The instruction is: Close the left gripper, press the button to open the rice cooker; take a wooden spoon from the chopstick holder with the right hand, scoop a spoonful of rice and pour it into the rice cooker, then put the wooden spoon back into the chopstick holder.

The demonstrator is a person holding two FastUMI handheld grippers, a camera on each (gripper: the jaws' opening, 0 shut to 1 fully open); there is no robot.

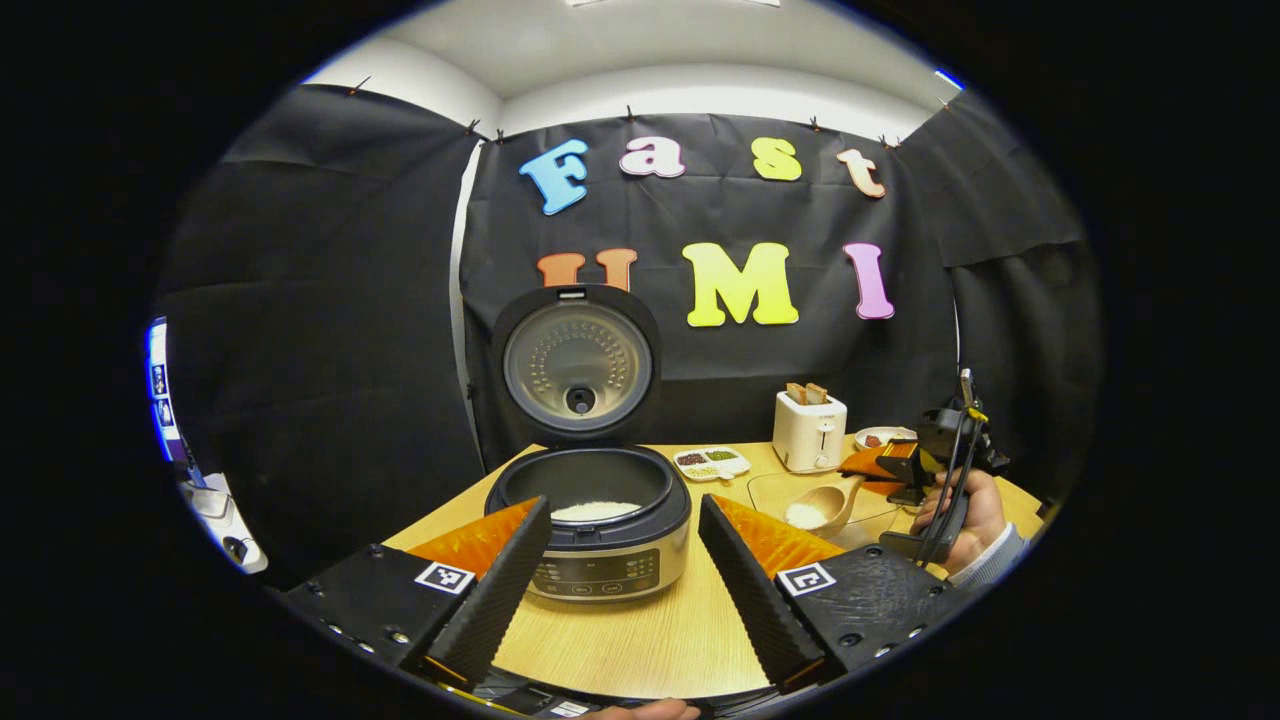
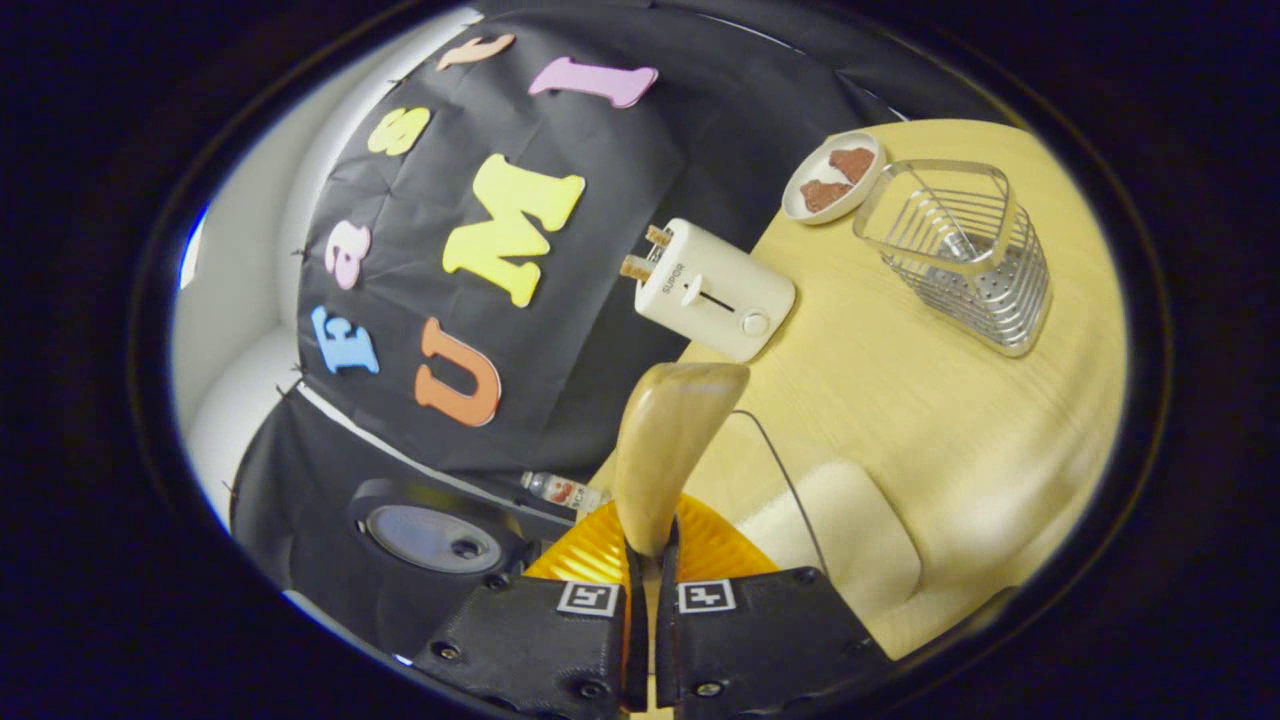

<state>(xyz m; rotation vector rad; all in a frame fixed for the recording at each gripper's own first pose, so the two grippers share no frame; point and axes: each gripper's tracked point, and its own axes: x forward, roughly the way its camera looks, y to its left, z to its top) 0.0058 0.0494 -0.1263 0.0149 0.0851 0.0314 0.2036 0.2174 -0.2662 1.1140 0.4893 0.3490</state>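
Fingers of the left gripper (image 1: 625, 560) stand wide apart, nothing between them, framing the rice cooker (image 1: 590, 520) on the table (image 1: 640, 640). Lid up; white rice lies in the pot. Farther right, a hand (image 1: 965, 520) holds the right gripper (image 1: 880, 470), carrying the wooden spoon (image 1: 820, 505) with rice in its bowl, beside the toaster (image 1: 808, 430).

Right gripper view: fingers (image 2: 690, 610) clamped together on the spoon's handle, bowl pointing away. Wire chopstick holder (image 2: 965, 255) sits on the table, well apart.

light: even, overhead | edges: fisheye-bent | blur: near table (image 2: 960, 520) (right gripper view)
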